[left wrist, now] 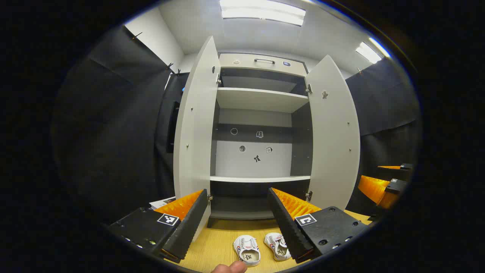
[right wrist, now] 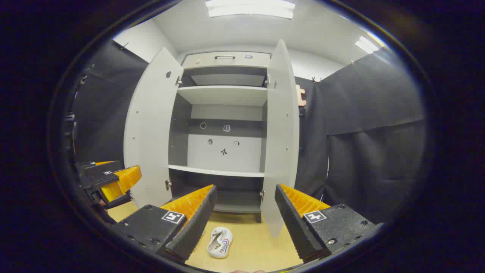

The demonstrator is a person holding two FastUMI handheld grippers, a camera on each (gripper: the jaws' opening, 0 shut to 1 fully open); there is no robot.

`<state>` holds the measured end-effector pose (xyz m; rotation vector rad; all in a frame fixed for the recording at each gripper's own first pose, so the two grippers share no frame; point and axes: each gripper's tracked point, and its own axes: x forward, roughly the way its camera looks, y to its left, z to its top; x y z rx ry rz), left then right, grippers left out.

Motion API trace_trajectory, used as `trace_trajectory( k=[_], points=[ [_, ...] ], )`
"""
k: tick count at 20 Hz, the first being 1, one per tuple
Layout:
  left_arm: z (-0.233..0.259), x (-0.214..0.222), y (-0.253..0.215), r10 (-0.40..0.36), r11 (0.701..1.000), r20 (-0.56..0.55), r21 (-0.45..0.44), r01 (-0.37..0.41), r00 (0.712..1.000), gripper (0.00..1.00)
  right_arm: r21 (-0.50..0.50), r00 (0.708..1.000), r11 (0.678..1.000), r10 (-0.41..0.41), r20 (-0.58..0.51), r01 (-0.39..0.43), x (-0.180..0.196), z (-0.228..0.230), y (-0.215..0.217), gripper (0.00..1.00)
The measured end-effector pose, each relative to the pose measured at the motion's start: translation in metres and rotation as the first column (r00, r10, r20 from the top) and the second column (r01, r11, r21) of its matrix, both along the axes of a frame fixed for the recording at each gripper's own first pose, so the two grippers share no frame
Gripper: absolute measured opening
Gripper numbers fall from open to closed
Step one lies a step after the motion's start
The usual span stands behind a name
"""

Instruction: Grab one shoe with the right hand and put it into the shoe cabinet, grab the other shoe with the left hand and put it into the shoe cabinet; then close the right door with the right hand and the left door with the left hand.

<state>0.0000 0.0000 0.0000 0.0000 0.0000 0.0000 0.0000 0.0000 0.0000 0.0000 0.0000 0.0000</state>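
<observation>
Both shoes lie on the wooden floor (left wrist: 216, 246) in front of the open shoe cabinet (left wrist: 261, 98), none yet on a shelf, so the task looks to be at its very start. In the left gripper view the two white shoes sit side by side, just apart: the left shoe (left wrist: 247, 249) and the right shoe (left wrist: 276, 245), each with its long axis running near to far and its opening facing up. The left tool (left wrist: 238, 220) hangs above and just near of them, its fingers spread wide and holding nothing. In the right gripper view the right tool (right wrist: 246, 223) is likewise wide open and empty, with one shoe (right wrist: 219, 237) below and to the left of its centre line; which of the pair this is cannot be told. The first grab probably calls for the right tool to drop down and a little leftward. The left door (left wrist: 195, 125) and the right door (left wrist: 333, 132) stand swung out toward the viewer, leaving a clear passage between them to the lower shelf (left wrist: 259, 179); their near edges flank the shoes and bound sideways room.
</observation>
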Motion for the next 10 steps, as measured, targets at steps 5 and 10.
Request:
trace_trajectory(
  k=[5,10],
  points=[
    [-0.0002,-0.0007,-0.0028,-0.009,1.000,0.001,0.004,0.009,1.000,0.95,0.006,1.000,1.000,0.002,-0.002,-0.002,0.0019,0.0022,-0.0024,0.99],
    [-0.0006,0.0019,-0.0045,-0.013,1.000,0.001,0.011,0.013,1.000,0.95,0.007,1.000,1.000,0.005,-0.002,-0.005,0.0012,0.0049,-0.0028,0.99]
  ],
)
